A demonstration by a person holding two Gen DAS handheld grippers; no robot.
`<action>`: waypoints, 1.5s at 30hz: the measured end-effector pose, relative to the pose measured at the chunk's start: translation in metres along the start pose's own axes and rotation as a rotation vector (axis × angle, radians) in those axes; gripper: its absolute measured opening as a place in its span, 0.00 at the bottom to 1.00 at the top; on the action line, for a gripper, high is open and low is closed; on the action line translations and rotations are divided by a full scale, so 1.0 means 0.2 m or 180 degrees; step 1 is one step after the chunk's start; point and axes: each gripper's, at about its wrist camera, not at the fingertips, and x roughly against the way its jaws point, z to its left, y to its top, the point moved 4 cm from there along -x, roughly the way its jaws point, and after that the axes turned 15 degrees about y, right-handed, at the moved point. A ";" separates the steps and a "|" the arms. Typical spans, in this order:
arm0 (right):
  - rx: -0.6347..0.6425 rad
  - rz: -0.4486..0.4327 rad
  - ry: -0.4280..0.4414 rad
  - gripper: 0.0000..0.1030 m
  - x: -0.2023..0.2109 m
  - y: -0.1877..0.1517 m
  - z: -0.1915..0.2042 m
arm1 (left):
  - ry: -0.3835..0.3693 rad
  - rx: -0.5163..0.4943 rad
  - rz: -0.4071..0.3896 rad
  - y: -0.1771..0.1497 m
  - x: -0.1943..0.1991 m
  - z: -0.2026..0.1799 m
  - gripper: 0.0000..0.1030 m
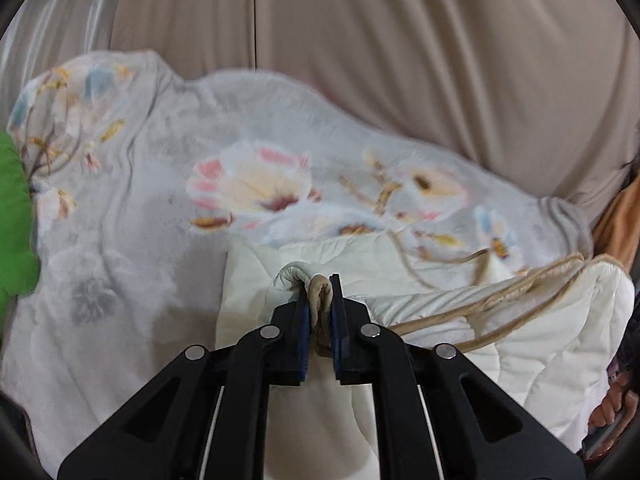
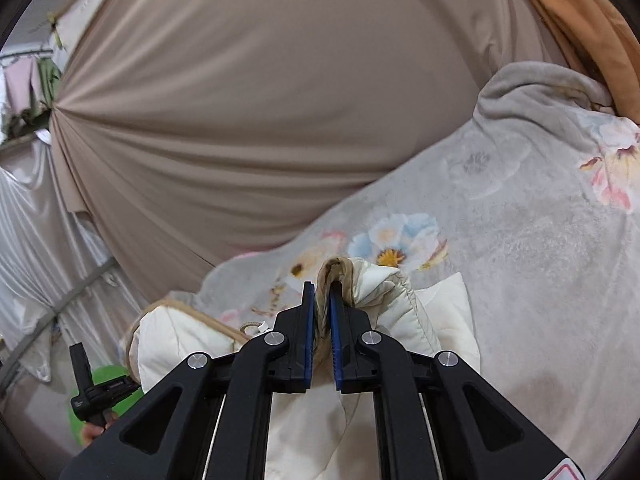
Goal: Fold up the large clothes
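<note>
A large grey floral blanket point(image 1: 168, 184) with a cream quilted underside point(image 1: 520, 344) and tan piping lies spread over a surface. My left gripper point(image 1: 320, 284) is shut on a bunched tan-edged corner of the blanket point(image 1: 320, 300) and holds it over the floral side. My right gripper point(image 2: 322, 292) is shut on another tan-piped corner point(image 2: 334, 270), with cream quilting point(image 2: 404, 300) folded beside it. The floral side also shows in the right wrist view point(image 2: 520, 240). The left gripper point(image 2: 86, 384) shows at the lower left of the right wrist view.
A beige curtain point(image 1: 400, 40) hangs behind the blanket, also in the right wrist view point(image 2: 260, 100). A green object point(image 1: 14, 216) lies at the left edge. White satin drape point(image 2: 36, 240) and orange fabric point(image 2: 580, 20) flank the scene.
</note>
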 end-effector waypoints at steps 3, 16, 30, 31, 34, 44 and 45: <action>0.0046 0.0156 -0.0275 0.08 -0.14 -0.03 -0.10 | 0.0138 -0.0042 0.0194 -0.04 -0.21 -0.02 0.10; -0.0141 0.0569 -0.0487 0.19 -0.40 -0.22 -0.43 | 0.0236 -0.0169 0.0005 -0.15 -0.37 -0.07 0.12; 0.0093 0.0599 -0.0538 0.63 -0.21 -0.10 -0.29 | -0.0217 0.0045 -0.0087 0.05 -0.10 0.12 0.90; 0.0048 0.0738 -0.0616 0.63 -0.26 -0.13 -0.33 | -0.0271 0.0014 0.0082 0.04 -0.18 0.09 0.90; 0.0158 0.0935 -0.0850 0.27 -0.36 -0.19 -0.36 | -0.0243 -0.0032 0.0406 0.00 -0.34 0.02 0.69; 0.0501 -0.0120 -0.0042 0.04 0.01 0.06 0.03 | -0.0125 0.0149 -0.0249 0.10 -0.01 0.07 0.11; 0.0527 -0.0030 -0.0241 0.03 -0.02 0.05 -0.01 | -0.0027 0.0094 -0.0170 0.08 -0.07 0.08 0.11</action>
